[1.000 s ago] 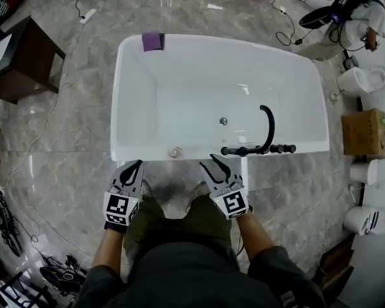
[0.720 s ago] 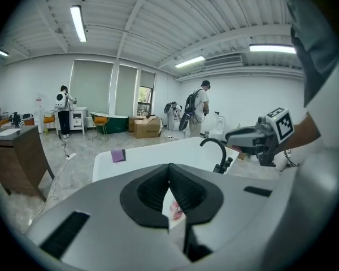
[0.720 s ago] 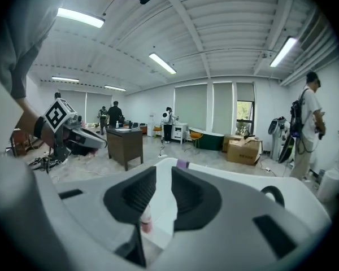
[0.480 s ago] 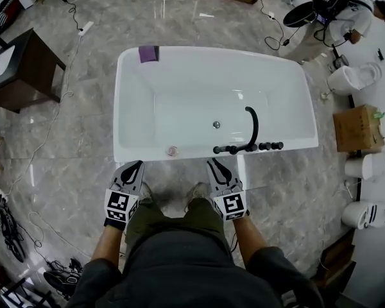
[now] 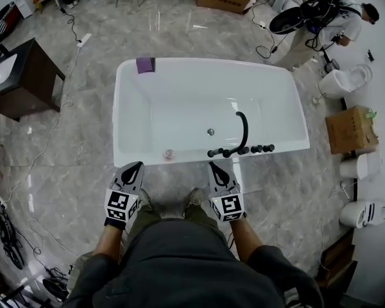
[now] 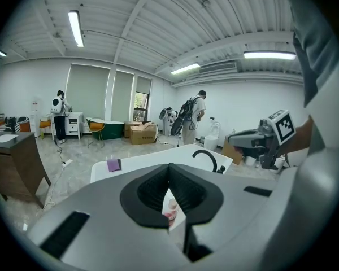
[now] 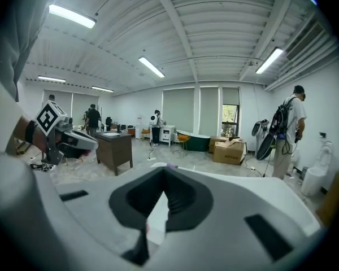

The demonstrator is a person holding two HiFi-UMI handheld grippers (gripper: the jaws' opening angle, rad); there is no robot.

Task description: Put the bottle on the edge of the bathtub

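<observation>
Bottle [image 5: 169, 153] stands upright on the near rim of the bathtub [image 5: 199, 61], about 6 o'clock on the tub, a bit left of centre. Nothing is touching it.

Left gripper [image 5: 136, 165]: clenched, tips together, empty. It sits at 5 o'clock from the bottle, near it but apart. In the left gripper view the bottle [image 6: 170, 206] shows through the gap below the closed tips.

Right gripper [image 5: 213, 166]: jaws have just been closing and are now clamped together, nothing between them. It's at 4 o'clock from the bottle.

Black faucet [image 5: 242, 130] is on the near rim at the tub's 5 o'clock. Purple pad [image 5: 145, 65] is on the 11 o'clock corner.
</observation>
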